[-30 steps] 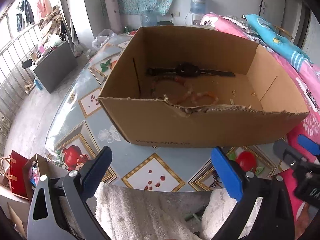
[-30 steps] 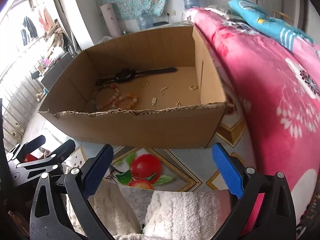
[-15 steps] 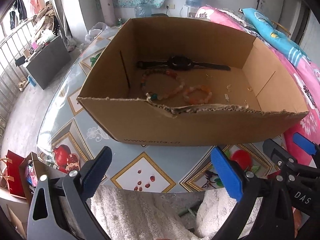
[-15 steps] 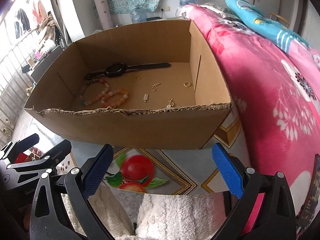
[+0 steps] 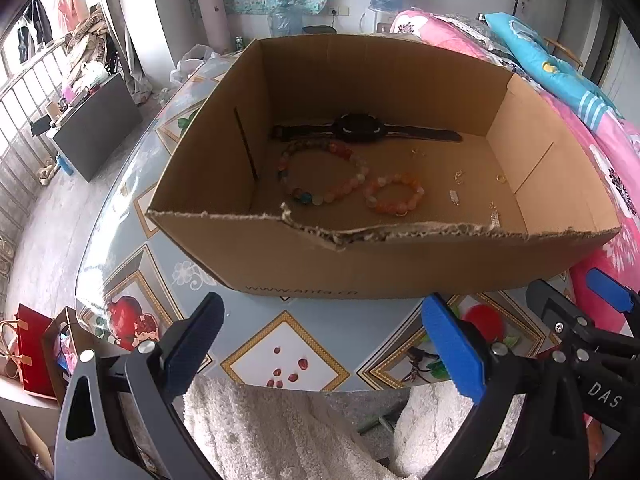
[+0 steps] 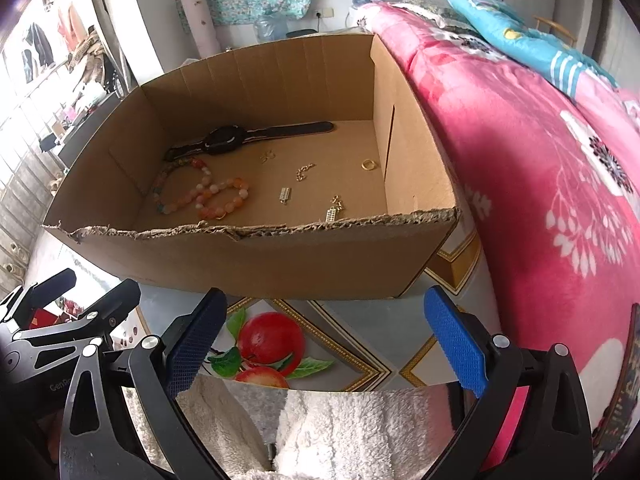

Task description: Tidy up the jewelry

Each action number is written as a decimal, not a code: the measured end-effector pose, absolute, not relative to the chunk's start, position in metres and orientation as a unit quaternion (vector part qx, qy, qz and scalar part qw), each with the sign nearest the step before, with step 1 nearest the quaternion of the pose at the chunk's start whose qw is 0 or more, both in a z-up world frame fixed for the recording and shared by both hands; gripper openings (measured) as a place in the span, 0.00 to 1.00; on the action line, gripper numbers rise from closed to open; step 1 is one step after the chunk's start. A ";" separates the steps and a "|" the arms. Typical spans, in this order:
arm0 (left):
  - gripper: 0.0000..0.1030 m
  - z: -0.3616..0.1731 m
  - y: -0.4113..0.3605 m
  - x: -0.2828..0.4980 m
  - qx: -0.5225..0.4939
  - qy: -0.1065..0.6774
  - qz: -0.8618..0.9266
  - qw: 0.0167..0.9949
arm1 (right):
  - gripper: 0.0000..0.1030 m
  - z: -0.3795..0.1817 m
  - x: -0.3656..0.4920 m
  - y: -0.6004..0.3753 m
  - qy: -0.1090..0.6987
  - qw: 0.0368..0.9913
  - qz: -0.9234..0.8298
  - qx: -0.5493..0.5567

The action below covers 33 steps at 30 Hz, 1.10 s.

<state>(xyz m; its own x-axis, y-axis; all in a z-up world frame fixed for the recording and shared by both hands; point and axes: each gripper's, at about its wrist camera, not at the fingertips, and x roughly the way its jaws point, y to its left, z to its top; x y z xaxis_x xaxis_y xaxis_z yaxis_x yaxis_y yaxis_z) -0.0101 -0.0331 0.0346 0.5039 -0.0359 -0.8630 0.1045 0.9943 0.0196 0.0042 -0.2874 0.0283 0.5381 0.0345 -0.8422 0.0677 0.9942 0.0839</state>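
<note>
Left wrist view shows one cardboard box (image 5: 360, 264) on a tiled table (image 5: 284, 360). Inside lie one black watch (image 5: 360, 130) along the far wall, two bead bracelets (image 5: 320, 172) touching each other in front of it, and about six small gold pieces (image 6: 286, 195) scattered to the right, among them a ring (image 6: 369, 165) near the right wall. The box's torn near wall stands between both grippers and the jewelry.

The left gripper (image 5: 320, 344) hangs over the table edge short of the box, jaws wide and empty. The right gripper (image 6: 324, 340) sits likewise, jaws wide, holding nothing.

A pink blanket (image 6: 540, 160) lies just right of the box, with a blue pillow (image 6: 520, 40) on it. White fleece (image 6: 340, 428) shows below the grippers.
</note>
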 end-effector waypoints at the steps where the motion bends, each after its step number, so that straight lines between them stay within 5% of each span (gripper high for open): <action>1: 0.94 0.035 -0.033 -0.010 0.035 0.496 -0.041 0.866 | 0.92 0.028 0.004 -0.288 0.480 0.875 -0.010 0.053; 33: 0.94 0.036 -0.037 -0.006 0.042 0.495 -0.041 0.867 | 0.92 0.029 0.010 -0.296 0.485 0.873 -0.010 0.055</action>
<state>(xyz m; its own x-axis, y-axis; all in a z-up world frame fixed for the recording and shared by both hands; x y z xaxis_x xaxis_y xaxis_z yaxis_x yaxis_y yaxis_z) -0.0057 -0.0374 0.0362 0.5057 -0.0304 -0.8621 0.1127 0.9931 0.0311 0.0105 -0.2962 0.0286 0.5294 0.0351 -0.8476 0.0716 0.9937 0.0858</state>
